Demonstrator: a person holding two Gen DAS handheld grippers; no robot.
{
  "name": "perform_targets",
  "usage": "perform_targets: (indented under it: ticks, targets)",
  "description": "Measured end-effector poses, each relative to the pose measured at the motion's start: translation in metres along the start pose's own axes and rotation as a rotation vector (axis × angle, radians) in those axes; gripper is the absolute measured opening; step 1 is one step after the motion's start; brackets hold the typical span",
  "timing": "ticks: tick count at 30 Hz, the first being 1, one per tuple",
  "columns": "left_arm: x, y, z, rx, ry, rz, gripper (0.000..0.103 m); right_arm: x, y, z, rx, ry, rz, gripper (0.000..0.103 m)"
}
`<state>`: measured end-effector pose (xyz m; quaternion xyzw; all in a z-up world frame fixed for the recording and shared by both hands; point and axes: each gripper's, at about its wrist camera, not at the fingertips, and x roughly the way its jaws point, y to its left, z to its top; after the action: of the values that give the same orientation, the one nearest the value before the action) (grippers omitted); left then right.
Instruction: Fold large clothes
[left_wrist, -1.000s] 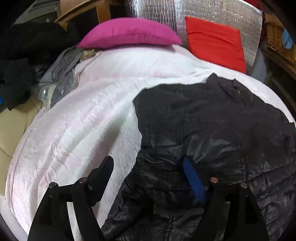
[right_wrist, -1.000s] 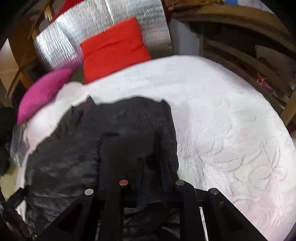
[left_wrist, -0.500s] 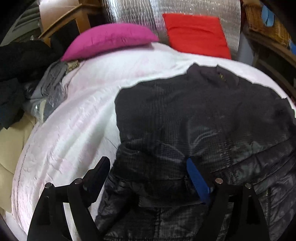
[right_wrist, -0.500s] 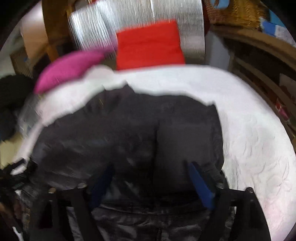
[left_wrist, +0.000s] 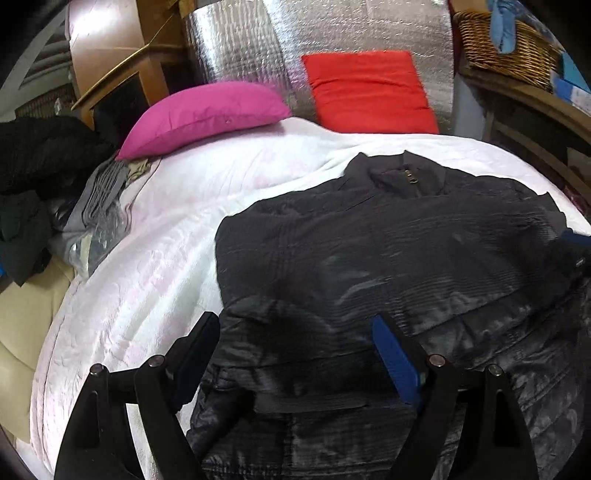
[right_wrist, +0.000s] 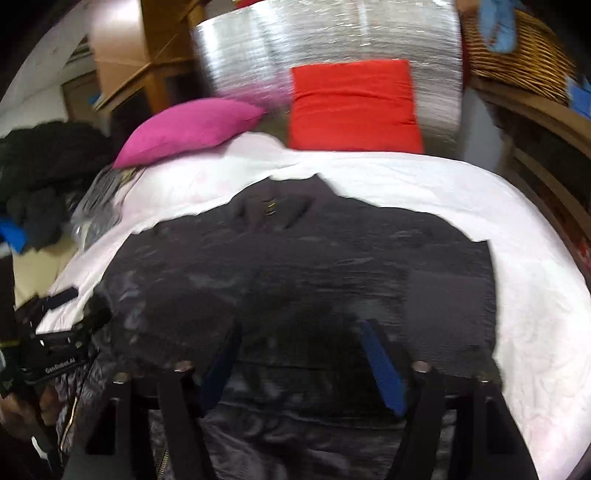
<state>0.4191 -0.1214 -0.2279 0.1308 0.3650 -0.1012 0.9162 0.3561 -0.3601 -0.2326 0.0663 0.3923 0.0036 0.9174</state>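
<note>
A black quilted jacket lies front up on the white bedcover, collar and zip toward the pillows. One sleeve is folded in across its right side. My left gripper hovers open over the jacket's lower left edge, one finger over the bedcover, the blue-padded one over the fabric. My right gripper hangs above the lower middle of the jacket; its jaws are closing, with no fabric caught between them. The left gripper also shows at the left edge of the right wrist view.
A magenta pillow and a red cushion lean on a silver foil panel at the bed's head. Dark and grey clothes are piled left of the bed. A wicker basket sits on wooden shelving at the right.
The right gripper let go of the sleeve it had been shut on, opened, and swung left over the jacket's middle. The left gripper drifted right, further over the jacket, still open.
</note>
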Motion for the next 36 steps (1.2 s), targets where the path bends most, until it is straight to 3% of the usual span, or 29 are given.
perform_targets:
  ticks: [5, 15, 20, 25, 28, 31, 34, 36]
  targets:
    - [0.007, -0.01, -0.002, 0.021, 0.017, 0.002, 0.085, 0.044, 0.0, -0.011, 0.012, 0.131, 0.006, 0.057]
    - [0.012, -0.011, -0.003, 0.014, 0.029, 0.008, 0.085, 0.012, 0.007, -0.006, 0.025, 0.026, 0.082, 0.056]
    - [0.013, -0.012, -0.004, 0.013, 0.035, 0.001, 0.085, 0.042, 0.011, -0.016, 0.01, 0.129, 0.077, 0.056]
    - [0.013, -0.011, -0.004, 0.015, 0.034, 0.002, 0.085, 0.028, 0.01, -0.009, 0.023, 0.089, 0.092, 0.056]
    - [0.013, -0.01, -0.004, 0.01, 0.035, -0.002, 0.085, 0.011, 0.003, -0.004, 0.031, 0.028, 0.049, 0.056]
    - [0.013, -0.01, -0.004, 0.011, 0.035, -0.001, 0.085, -0.002, -0.013, 0.001, 0.063, -0.029, -0.053, 0.056]
    - [0.013, -0.01, -0.004, 0.012, 0.036, 0.0, 0.085, 0.001, -0.035, 0.003, 0.102, -0.02, -0.133, 0.056]
    - [0.014, -0.011, -0.004, 0.014, 0.036, 0.001, 0.085, 0.017, -0.048, -0.001, 0.133, 0.043, -0.16, 0.056]
